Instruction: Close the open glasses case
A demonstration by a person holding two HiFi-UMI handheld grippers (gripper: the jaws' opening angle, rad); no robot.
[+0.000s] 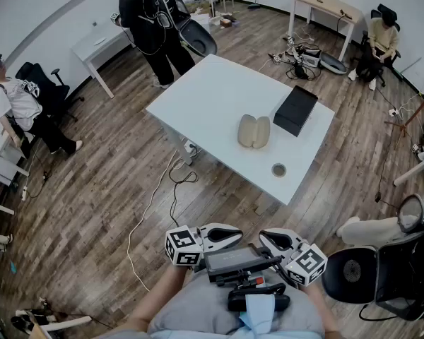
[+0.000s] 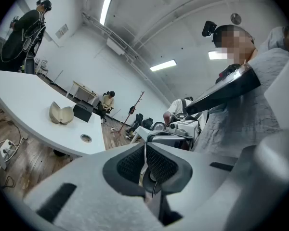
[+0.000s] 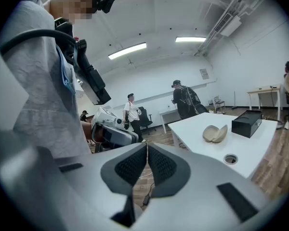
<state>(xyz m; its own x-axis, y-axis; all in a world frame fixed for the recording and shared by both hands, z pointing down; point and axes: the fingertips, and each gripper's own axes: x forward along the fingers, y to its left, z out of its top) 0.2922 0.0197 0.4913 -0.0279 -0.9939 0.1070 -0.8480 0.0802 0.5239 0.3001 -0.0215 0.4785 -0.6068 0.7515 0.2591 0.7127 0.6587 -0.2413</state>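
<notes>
A beige glasses case (image 1: pixel 254 131) lies open, both halves spread, near the middle of the white table (image 1: pixel 212 104). It also shows in the left gripper view as the case (image 2: pixel 61 113) and in the right gripper view as the case (image 3: pixel 215 133). My left gripper (image 1: pixel 234 236) and right gripper (image 1: pixel 264 238) are held close to my body, well short of the table, tips facing each other. Both are shut with nothing between the pads. The left gripper (image 2: pixel 145 161) and right gripper (image 3: pixel 147 163) show their pads touching.
A black box (image 1: pixel 295 109) sits on the table right of the case. A round cable hole (image 1: pixel 278 169) lies near the table's front edge. Cables (image 1: pixel 175 182) trail on the wooden floor. People stand and sit around the room; a person (image 1: pixel 155 23) is behind the table.
</notes>
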